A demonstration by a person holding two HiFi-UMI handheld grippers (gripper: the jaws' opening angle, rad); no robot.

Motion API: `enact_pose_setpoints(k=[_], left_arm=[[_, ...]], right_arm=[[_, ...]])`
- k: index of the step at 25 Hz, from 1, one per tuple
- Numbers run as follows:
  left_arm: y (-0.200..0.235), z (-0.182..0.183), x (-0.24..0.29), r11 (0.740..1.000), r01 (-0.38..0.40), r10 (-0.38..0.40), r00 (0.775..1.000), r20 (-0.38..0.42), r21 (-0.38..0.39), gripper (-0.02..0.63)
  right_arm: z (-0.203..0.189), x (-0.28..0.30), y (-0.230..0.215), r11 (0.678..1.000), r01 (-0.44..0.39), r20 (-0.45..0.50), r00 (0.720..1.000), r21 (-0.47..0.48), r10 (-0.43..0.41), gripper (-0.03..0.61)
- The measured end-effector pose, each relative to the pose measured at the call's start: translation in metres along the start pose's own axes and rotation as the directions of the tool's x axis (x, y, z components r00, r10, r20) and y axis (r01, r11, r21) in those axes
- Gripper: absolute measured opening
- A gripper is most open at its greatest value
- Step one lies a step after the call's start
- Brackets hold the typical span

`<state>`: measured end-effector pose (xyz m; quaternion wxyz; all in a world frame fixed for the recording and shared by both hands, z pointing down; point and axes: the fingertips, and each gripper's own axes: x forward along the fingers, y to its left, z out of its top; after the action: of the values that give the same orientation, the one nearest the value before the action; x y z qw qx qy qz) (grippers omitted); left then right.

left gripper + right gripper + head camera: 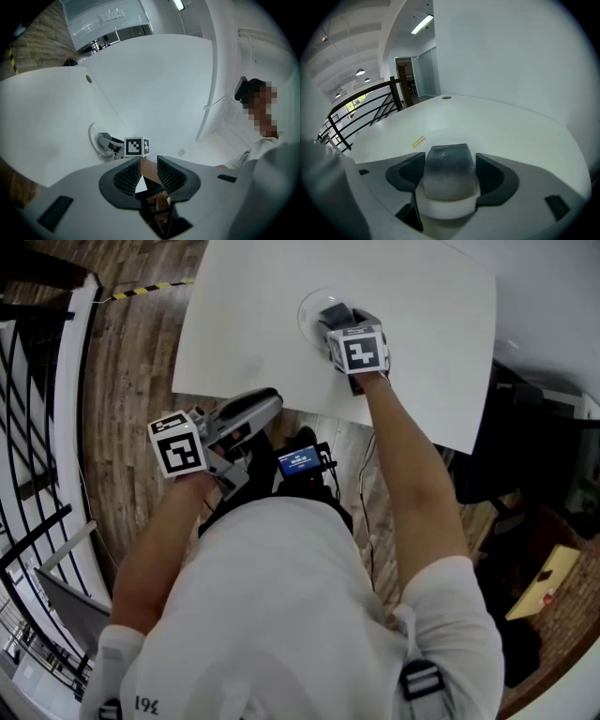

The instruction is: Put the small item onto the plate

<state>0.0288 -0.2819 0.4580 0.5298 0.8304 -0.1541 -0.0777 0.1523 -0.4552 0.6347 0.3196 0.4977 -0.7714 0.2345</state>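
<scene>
A white plate (307, 307) lies near the middle of the white table (422, 352), hard to tell from the surface. My right gripper (332, 317) hovers right over it, its marker cube nearest me. In the right gripper view the jaws press both sides of the small item (447, 164), a grey-topped piece on a white base, so the right gripper (450, 182) is shut on it. From the left gripper view, the plate (93, 135) and right gripper (107, 142) lie ahead. My left gripper (255, 409) hangs off the table's near edge, shut with nothing in it (149, 172).
Black railing (37, 427) runs along the left over a wooden floor (122, 381) with yellow-black tape (150, 287). A small device with a blue screen (300, 462) sits at the person's chest. Dark furniture (553, 474) stands at the right. The table has a round grommet (88, 79) and a yellow sticker (418, 141).
</scene>
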Motion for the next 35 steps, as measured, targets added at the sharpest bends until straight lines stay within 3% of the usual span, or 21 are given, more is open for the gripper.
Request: enact_pose_setpoints(k=[7, 25, 29, 32, 35], left_arm=[[-0.002, -0.003, -0.002, 1.0, 0.003, -0.003, 1.0, 0.004, 0.005, 0.107], [-0.027, -0.012, -0.001, 0.998, 0.055, -0.055, 0.998, 0.019, 0.018, 0.107], [-0.037, -0.014, -0.002, 0.997, 0.07, -0.071, 0.997, 0.025, 0.019, 0.107], [-0.044, -0.014, -0.001, 0.996, 0.086, -0.086, 0.996, 0.027, 0.026, 0.107], [-0.054, -0.015, -0.002, 0.994, 0.104, -0.105, 0.994, 0.027, 0.037, 0.107]], right_arm=[[-0.003, 0.0, -0.001, 1.0, 0.002, 0.006, 1.0, -0.023, -0.002, 0.319], [0.021, -0.064, 0.011, 0.997, 0.014, 0.066, 0.998, -0.076, -0.009, 0.317], [0.024, -0.09, 0.011, 0.993, 0.035, 0.105, 0.994, -0.11, -0.024, 0.173], [0.03, -0.109, 0.006, 0.99, 0.066, 0.14, 0.989, -0.122, -0.049, 0.026], [0.035, -0.129, 0.008, 0.992, 0.071, 0.175, 0.983, -0.109, -0.051, 0.002]])
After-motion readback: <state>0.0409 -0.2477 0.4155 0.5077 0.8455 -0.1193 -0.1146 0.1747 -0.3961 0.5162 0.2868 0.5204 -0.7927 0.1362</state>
